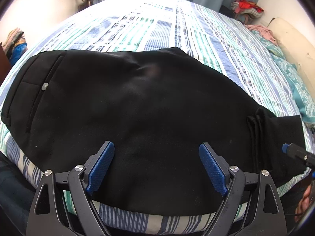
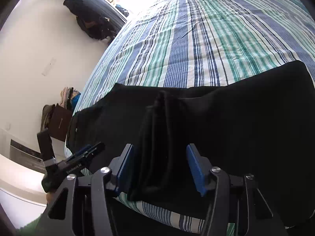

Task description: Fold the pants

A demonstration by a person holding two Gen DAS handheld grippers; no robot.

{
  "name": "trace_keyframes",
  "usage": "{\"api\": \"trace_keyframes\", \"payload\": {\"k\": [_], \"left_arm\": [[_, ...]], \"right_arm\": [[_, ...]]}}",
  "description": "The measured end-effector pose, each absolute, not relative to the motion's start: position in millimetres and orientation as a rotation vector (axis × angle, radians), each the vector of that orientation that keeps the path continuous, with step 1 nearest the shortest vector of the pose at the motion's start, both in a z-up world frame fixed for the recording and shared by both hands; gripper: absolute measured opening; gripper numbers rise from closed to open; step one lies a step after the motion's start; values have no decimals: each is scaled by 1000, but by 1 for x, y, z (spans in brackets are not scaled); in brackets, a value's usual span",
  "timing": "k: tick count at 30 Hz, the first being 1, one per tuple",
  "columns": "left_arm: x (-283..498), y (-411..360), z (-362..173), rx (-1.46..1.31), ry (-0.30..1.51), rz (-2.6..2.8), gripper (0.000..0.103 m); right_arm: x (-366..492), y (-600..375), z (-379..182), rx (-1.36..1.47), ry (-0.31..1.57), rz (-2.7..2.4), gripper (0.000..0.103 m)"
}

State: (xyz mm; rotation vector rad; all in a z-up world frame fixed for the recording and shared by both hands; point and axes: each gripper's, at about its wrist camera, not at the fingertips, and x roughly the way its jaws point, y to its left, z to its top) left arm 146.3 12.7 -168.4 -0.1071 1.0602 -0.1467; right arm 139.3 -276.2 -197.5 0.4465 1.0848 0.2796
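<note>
Black pants (image 1: 137,102) across striped bedspread (image 1: 157,25), white walls (image 2: 39,39)

We see the pants (image 1: 149,102) lying across the near edge of the bed (image 1: 177,29), waistband to the left, folded legs at the right, clothes piles (image 1: 246,7) far behind.

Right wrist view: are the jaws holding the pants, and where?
Nothing is held. The right gripper stands open around a bunched fold of the black pants at their near edge, pads clear of the cloth.
</note>
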Motion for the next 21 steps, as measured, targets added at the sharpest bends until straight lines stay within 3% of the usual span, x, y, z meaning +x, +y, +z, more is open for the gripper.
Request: {"api": "trace_keyframes", "payload": {"k": [2, 6, 9, 11, 13, 18, 21], "left_arm": [[142, 16, -161, -142, 1050, -181, 89], [124, -7, -132, -194, 974, -384, 88], [106, -61, -115, -119, 936, -623, 87], [100, -96, -116, -41, 951, -725, 73], [105, -119, -127, 2, 1003, -749, 52], [119, -134, -149, -9, 1080, -679, 33], [114, -138, -148, 20, 1071, -676, 31]], "right_arm": [[123, -269, -188, 295, 1055, 286, 62], [59, -298, -158, 76, 886, 178, 89], [16, -327, -150, 58, 785, 65, 93], [1, -343, -149, 93, 767, -1, 93], [-2, -354, -145, 152, 759, -33, 93], [-4, -357, -140, 151, 719, -47, 93], [-2, -358, -144, 161, 727, -32, 93]]}}
